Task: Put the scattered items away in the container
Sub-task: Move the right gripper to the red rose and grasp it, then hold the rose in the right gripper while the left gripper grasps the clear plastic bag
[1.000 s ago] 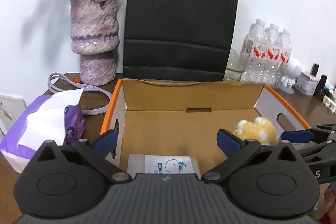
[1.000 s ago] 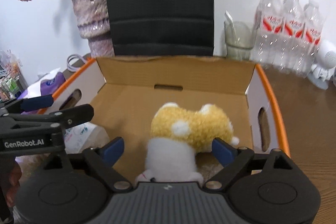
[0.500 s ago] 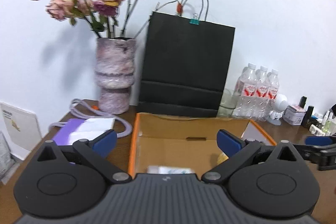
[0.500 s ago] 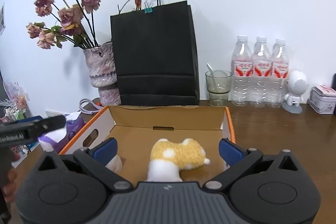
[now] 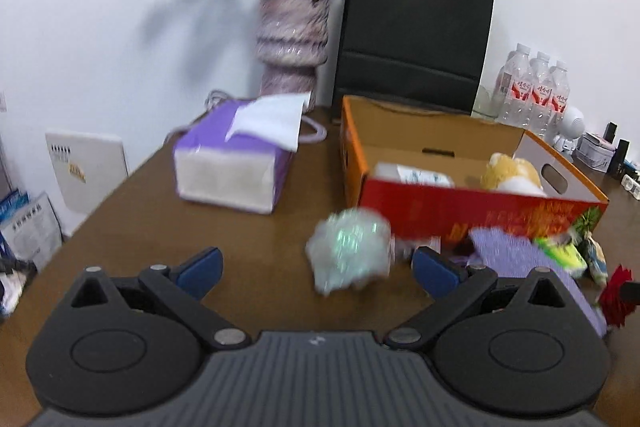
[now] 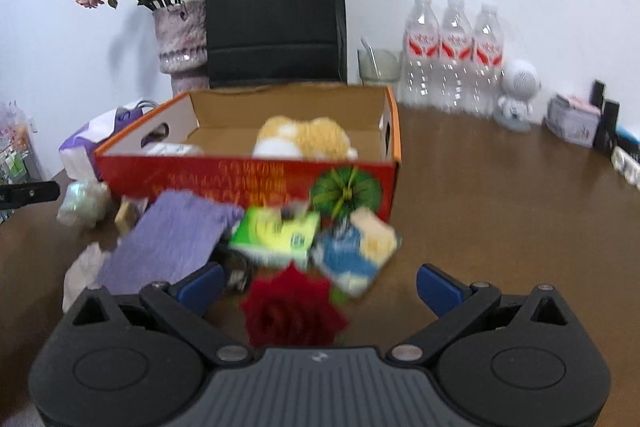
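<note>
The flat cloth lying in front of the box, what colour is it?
Purple cloth, clearest in the right wrist view.

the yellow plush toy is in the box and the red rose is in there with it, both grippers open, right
Not quite. The red rose is not in the box; it lies on the table in front of it, between the right gripper's fingers, as the right wrist view shows. The yellow plush toy is in the box, and the left gripper is open too.
</note>
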The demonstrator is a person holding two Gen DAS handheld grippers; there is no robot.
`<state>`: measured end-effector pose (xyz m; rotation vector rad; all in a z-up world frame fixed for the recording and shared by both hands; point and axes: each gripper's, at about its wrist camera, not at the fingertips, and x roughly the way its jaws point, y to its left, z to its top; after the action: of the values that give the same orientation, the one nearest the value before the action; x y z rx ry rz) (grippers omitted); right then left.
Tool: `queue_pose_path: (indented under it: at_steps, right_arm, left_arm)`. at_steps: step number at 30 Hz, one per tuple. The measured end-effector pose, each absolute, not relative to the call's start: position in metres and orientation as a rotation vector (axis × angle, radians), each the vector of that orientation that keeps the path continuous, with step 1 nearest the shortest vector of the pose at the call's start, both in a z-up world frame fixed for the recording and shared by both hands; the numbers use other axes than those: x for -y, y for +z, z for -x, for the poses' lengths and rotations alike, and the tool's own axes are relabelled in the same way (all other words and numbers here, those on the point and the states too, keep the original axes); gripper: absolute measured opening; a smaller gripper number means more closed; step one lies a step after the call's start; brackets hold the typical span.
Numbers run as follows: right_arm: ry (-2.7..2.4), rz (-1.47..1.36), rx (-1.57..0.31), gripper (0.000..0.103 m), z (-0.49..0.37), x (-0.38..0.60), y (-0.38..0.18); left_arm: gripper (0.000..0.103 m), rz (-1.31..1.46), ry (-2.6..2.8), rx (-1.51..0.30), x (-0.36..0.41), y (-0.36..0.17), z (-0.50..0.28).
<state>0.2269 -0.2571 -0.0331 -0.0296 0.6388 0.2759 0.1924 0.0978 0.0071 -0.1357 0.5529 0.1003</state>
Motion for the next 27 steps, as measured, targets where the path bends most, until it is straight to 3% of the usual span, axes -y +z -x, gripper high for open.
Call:
queue_pose_path:
  at_steps: [11, 15, 17, 19, 21, 27]
  right_arm:
    - [0.224, 0.064, -0.622, 0.099, -0.215, 0.244, -0.05]
    - [0.233, 0.055, -0.622, 0.09, -0.219, 0.24, -0.052]
    - [0.235, 0.046, -0.627, 0.079, -0.222, 0.238, -0.053]
    - [0.245, 0.037, -0.636, 0.058, -0.224, 0.237, -0.053]
    - [0.247, 0.022, -0.645, 0.051, -0.225, 0.239, -0.054]
    - [0.293, -0.139, -0.631, 0.049, -0.215, 0.252, -0.044]
  left_arm:
    - [0.103, 0.207, 0.097, -0.563, -0.102, -0.01, -0.169]
    - [0.103, 0.21, 0.086, -0.561, -0.099, -0.009, -0.166]
    - [0.103, 0.208, 0.075, -0.555, -0.096, -0.008, -0.164]
    - [0.103, 0.201, 0.071, -0.553, -0.093, -0.006, -0.161]
    - [0.103, 0.194, 0.063, -0.555, -0.088, -0.004, -0.161]
    - [0.103, 0.132, -0.059, -0.551, -0.053, 0.003, -0.161]
